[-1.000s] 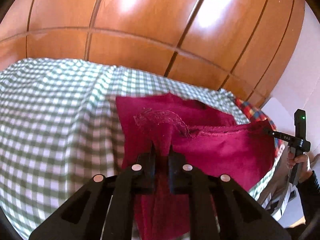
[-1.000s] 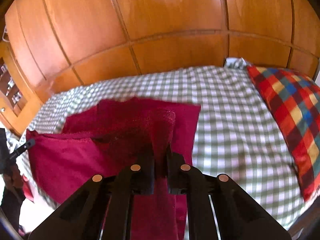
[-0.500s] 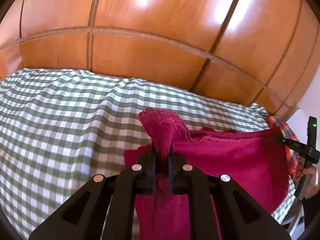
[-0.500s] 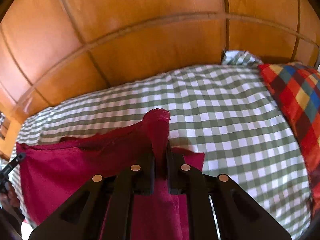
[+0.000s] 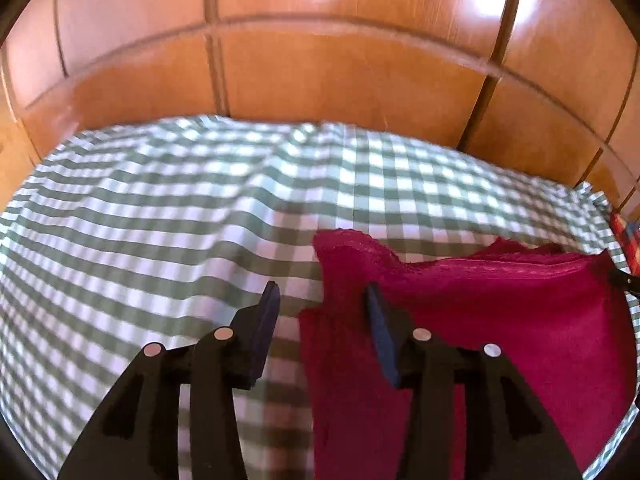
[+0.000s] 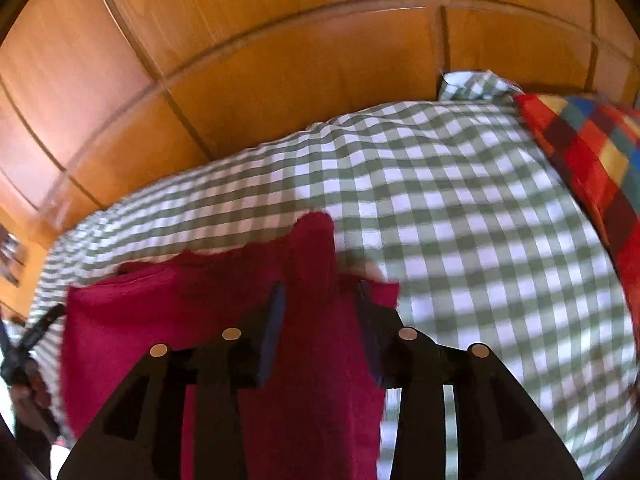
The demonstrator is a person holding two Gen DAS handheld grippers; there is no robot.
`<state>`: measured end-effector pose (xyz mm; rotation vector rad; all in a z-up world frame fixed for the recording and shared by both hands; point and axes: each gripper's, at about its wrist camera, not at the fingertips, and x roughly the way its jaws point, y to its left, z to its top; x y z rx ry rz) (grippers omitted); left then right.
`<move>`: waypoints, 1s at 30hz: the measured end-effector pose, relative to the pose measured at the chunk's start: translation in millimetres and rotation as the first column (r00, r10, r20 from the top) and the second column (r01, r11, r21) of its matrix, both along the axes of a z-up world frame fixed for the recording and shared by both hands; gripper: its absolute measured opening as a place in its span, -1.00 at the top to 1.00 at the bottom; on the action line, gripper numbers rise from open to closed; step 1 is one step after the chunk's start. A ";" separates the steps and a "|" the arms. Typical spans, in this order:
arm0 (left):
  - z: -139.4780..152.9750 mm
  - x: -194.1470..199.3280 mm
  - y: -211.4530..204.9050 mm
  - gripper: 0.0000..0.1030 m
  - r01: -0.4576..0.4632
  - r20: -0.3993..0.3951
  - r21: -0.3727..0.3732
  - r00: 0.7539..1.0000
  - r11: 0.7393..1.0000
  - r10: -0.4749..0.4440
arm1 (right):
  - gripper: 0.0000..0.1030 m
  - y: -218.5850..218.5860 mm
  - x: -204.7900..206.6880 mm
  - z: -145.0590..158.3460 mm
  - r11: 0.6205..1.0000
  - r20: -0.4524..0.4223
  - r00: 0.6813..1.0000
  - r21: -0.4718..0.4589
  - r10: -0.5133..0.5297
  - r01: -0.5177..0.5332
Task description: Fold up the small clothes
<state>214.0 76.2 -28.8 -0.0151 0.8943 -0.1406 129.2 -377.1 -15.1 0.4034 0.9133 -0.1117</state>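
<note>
Release of the fold is the step in hand, as I judge it.

Left wrist view: the left tool [image 5: 320, 300] has its jaws opening, and both pads stand clear of the cloth. The red garment [image 5: 500, 320] lies on the green-checked bed cover [image 5: 160, 220], at the right of this view, with its raised corner between the pads and nearer the right one. To do this well, I would open the jaws fully before any withdrawal, then back straight out along the fingers so no pad drags the corner. The garment is deep magenta, soft and matte, with a thin raw-looking edge along its far side; the corner stands up in a loose peak. A wood-panelled wall [image 5: 340, 60] rises behind the bed.

Right wrist view: the right tool [image 6: 320, 300] is likewise opening, with the other raised corner between its pads; the picture is blurred, and I cannot tell whether a pad touches it. The garment [image 6: 140, 320] spreads to the left of this tool. A multicoloured checked cushion [image 6: 592, 152] lies well apart at the right. I would withdraw both tools together, so the folded edge settles evenly.
</note>
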 end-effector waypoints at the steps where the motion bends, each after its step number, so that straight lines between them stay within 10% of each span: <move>1: 6.8 -11.0 2.8 0.15 -0.002 0.021 -0.007 1.000 1.000 0.002 | 0.31 -1.8 -11.7 1.4 1.000 0.007 1.000 0.024 0.001 -0.001; 16: -21.7 -154.4 39.9 0.08 -0.007 -0.050 -0.142 0.999 0.990 0.000 | 0.31 14.9 -157.8 -40.8 0.966 -0.034 0.999 0.259 -0.005 0.014; 21: -35.8 -154.1 31.6 0.27 -0.004 -0.076 -0.104 0.997 0.995 -0.004 | 0.82 23.2 -151.9 -40.2 0.981 -0.046 0.999 0.193 0.023 -0.013; 26: -26.7 -166.7 15.3 0.77 0.033 -0.049 -0.001 0.998 0.999 -0.033 | 0.85 25.9 -162.2 -31.0 0.994 -0.072 0.996 0.095 0.052 -0.045; 30: -14.1 -181.1 5.5 0.72 0.029 -0.013 0.081 1.000 0.996 -0.028 | 0.85 21.8 -161.2 -44.5 0.995 -0.103 0.994 0.096 0.032 -0.022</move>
